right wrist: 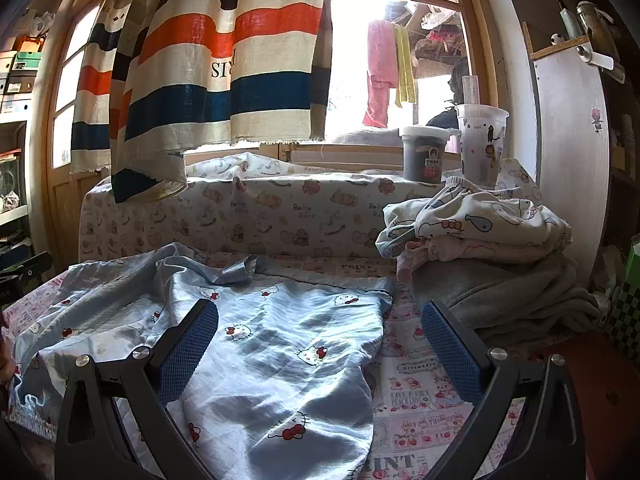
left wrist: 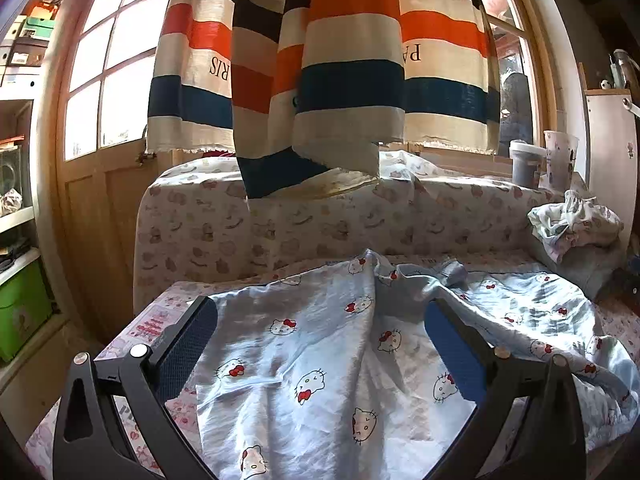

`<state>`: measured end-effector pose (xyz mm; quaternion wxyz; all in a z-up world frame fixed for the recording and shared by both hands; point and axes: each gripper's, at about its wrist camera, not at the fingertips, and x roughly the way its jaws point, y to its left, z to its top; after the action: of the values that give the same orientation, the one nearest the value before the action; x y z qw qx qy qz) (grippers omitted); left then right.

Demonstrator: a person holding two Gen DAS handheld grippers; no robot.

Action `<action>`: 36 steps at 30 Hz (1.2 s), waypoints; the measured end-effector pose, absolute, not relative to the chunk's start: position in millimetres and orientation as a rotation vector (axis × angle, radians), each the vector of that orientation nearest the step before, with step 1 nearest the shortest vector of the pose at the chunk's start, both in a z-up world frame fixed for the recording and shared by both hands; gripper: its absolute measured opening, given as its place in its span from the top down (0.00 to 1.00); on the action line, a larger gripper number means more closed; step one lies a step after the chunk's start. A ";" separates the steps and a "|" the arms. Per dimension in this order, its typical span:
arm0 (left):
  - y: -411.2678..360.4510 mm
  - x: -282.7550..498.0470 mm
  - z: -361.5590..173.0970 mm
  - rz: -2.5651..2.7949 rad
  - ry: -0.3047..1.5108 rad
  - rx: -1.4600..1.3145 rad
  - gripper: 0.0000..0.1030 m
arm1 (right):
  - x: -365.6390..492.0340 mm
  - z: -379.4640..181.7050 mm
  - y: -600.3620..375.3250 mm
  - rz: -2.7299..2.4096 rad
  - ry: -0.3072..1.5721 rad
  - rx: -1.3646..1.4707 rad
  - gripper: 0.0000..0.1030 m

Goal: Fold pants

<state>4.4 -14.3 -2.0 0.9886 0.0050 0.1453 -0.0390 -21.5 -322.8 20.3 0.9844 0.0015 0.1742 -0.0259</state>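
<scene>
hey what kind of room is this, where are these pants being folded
Probably a lived-in bedroom or family room at home: the light blue cat-print pants lie on a cartoon-print cover, beside a pile of folded clothes, under a window with a striped curtain.

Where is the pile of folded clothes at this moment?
The pile of folded clothes lies at the right of the right wrist view, beside the blue pants, just below the two cups on the ledge.

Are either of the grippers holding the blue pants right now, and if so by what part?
Nothing is held. The left gripper and right gripper both stand open above the blue pants, fingers apart, not pinching cloth.
</scene>
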 end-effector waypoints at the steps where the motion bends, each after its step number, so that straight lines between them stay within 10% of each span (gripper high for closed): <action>1: -12.5 4.3 -2.3 -0.078 0.292 0.009 0.00 | -21.4 20.3 -322.1 -0.052 0.350 0.003 0.01; 36: -10.8 6.2 -0.4 -0.056 0.293 0.008 0.00 | -20.0 19.1 -321.9 -0.040 0.361 -0.002 0.01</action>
<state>6.2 -10.8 -0.4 0.9889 0.0042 0.1458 -0.0278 -20.0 -321.9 19.1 0.9835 -0.0010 0.1796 -0.0200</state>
